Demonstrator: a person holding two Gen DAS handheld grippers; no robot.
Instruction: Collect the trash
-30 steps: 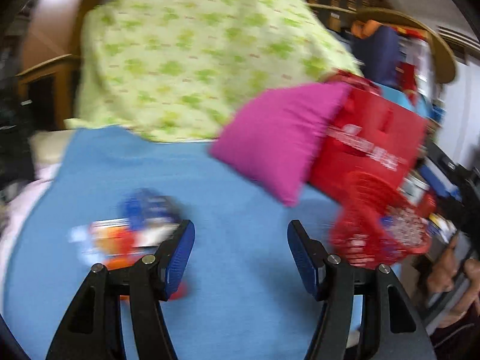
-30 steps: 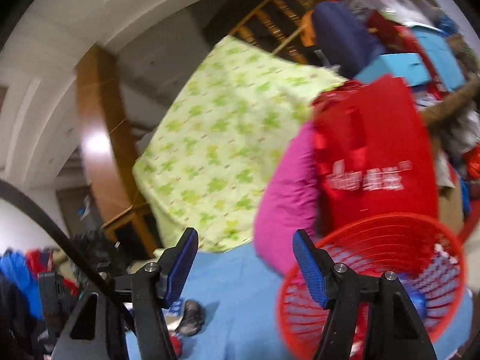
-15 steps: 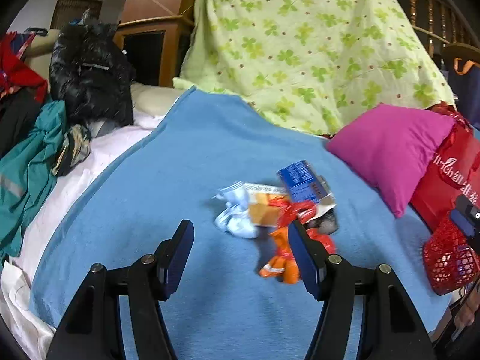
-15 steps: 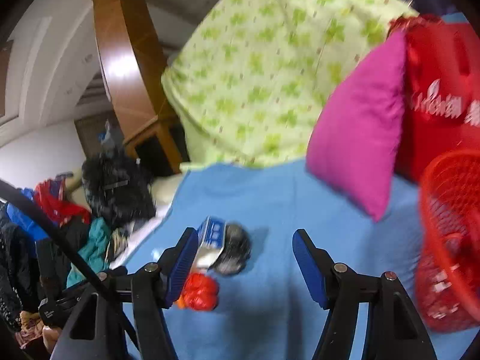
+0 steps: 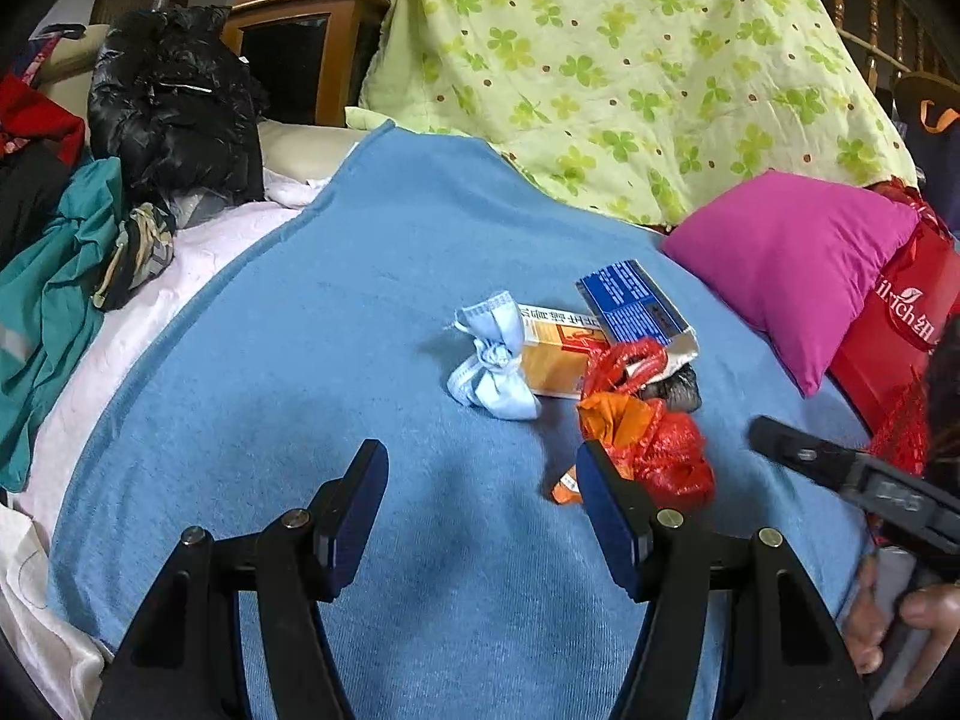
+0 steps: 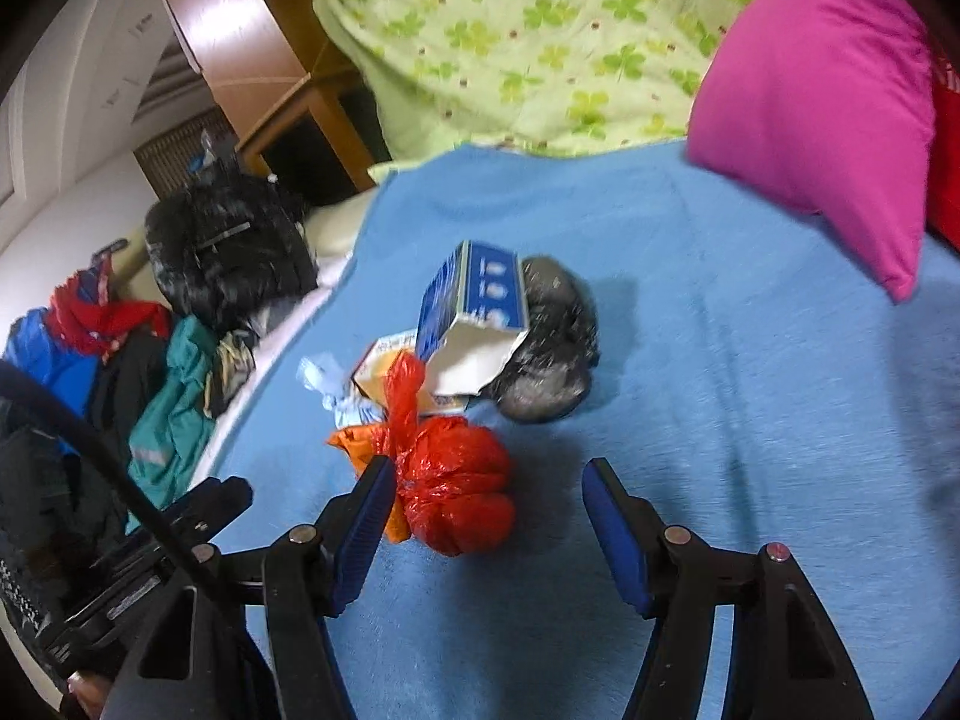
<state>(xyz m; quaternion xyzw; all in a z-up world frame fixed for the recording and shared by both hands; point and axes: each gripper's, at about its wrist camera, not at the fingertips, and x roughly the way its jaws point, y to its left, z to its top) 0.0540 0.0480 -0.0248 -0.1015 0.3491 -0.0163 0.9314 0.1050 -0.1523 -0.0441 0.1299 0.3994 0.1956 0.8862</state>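
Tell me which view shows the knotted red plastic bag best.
The right wrist view: the red plastic bag sits close, whole, knot visible. In the left wrist view the same bag lies off-centre, partly hidden behind that gripper's finger.

A plain blue blanket covers the bed. On it lie a red plastic bag, an orange wrapper, a blue-and-white box, a yellow box and pale blue cloth. Behind are a magenta pillow and a light green quilt with clover print.

Left tool open and angled downward; right tool closing, nothing clamped.
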